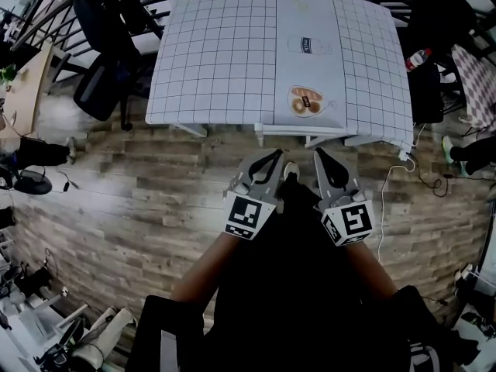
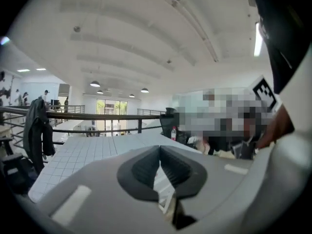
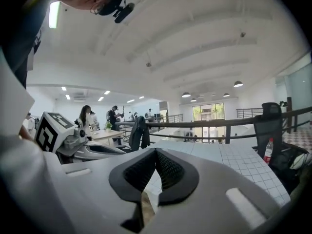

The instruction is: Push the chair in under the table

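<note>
The table [image 1: 217, 60], covered by a white checked cloth, fills the top of the head view. White legs [image 1: 260, 135] show under its near edge; I cannot tell whether they belong to a chair or to the table. My left gripper [image 1: 277, 156] and right gripper [image 1: 319, 154] are held side by side over the wooden floor, short of that edge and pointing at it. Both are shut with nothing between the jaws. The left gripper [image 2: 159, 148] looks level across the table top [image 2: 83, 155], and so does the right gripper [image 3: 156, 150], which sees it as a checked surface [image 3: 243, 162].
A black office chair [image 1: 101, 84] stands left of the table with a dark jacket [image 1: 105, 6] above it. Another black chair [image 1: 428, 60] and a red-capped bottle [image 1: 416, 57] are at the right. A white cable [image 1: 384, 200] lies on the floor. A railing [image 3: 219, 125] runs behind the table.
</note>
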Action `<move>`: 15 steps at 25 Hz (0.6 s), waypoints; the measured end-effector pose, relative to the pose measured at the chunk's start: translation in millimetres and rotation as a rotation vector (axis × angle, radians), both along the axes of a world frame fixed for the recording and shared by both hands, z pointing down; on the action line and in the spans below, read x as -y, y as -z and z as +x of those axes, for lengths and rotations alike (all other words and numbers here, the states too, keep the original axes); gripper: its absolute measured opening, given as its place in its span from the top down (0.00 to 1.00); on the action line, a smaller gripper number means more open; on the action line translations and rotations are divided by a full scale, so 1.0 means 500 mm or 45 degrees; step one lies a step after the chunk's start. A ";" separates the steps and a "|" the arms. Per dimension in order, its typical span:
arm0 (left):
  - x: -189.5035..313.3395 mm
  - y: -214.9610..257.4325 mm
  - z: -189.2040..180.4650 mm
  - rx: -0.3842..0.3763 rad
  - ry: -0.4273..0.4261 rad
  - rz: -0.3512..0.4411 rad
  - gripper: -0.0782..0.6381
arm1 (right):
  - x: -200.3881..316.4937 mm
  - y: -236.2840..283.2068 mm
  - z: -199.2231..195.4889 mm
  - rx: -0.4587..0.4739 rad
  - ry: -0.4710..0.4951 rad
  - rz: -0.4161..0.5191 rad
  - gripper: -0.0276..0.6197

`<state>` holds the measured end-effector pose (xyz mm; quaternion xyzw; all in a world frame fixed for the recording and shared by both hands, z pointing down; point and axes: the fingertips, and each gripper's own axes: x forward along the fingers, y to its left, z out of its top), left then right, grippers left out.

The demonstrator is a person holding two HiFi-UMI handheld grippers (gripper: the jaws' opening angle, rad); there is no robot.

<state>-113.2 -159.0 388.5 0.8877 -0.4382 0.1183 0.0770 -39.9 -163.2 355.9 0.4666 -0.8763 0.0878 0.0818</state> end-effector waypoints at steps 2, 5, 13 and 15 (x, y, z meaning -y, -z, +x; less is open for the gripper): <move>-0.008 0.038 -0.013 -0.064 0.057 0.063 0.88 | -0.010 0.019 0.001 0.029 -0.049 0.042 0.96; -0.029 0.092 -0.029 -0.121 0.126 0.158 0.88 | -0.023 0.035 -0.005 0.054 -0.101 0.086 0.96; -0.058 0.162 -0.050 -0.155 0.207 0.297 0.88 | -0.034 0.075 -0.024 0.039 -0.162 0.173 0.96; -0.075 0.164 -0.041 -0.167 0.191 0.312 0.88 | -0.046 0.078 -0.011 0.049 -0.183 0.188 0.96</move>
